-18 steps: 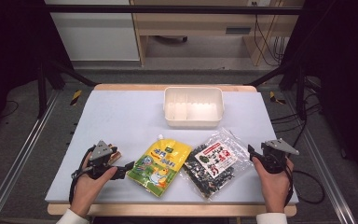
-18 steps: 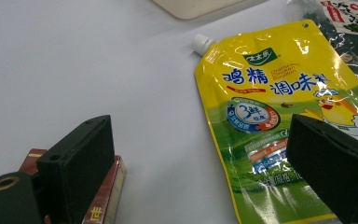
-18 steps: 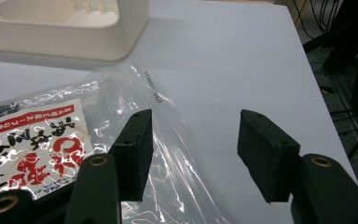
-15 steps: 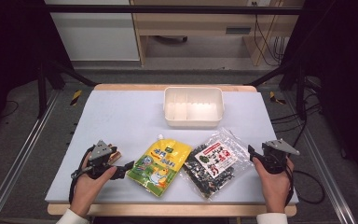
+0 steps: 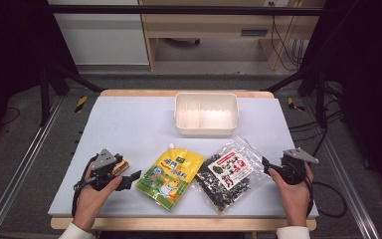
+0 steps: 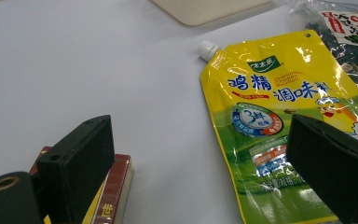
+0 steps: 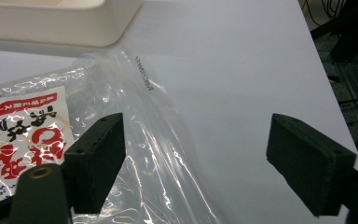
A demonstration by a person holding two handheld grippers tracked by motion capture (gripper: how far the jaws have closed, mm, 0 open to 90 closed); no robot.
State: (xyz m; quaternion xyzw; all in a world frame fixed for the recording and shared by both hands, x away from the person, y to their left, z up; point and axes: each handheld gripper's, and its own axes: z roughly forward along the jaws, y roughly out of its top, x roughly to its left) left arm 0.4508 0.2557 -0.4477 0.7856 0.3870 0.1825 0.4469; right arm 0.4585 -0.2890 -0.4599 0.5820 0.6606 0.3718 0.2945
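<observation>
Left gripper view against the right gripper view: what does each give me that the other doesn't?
The left gripper view alone gives the yellow spouted pouch, its white cap, and a small red and yellow box lying under the left tool, near one jaw. The right gripper view alone gives the table's right edge with cables beyond it; the right tool hangs open over bare table and the bag's clear edge. Both share the clear bag of dark seaweed, a corner of the white container, and the pale table top.

The yellow spouted pouch (image 6: pixel 284 116) reads "鸡精调味料" with a "3鲜" badge; the other packets' print is illegible.
</observation>
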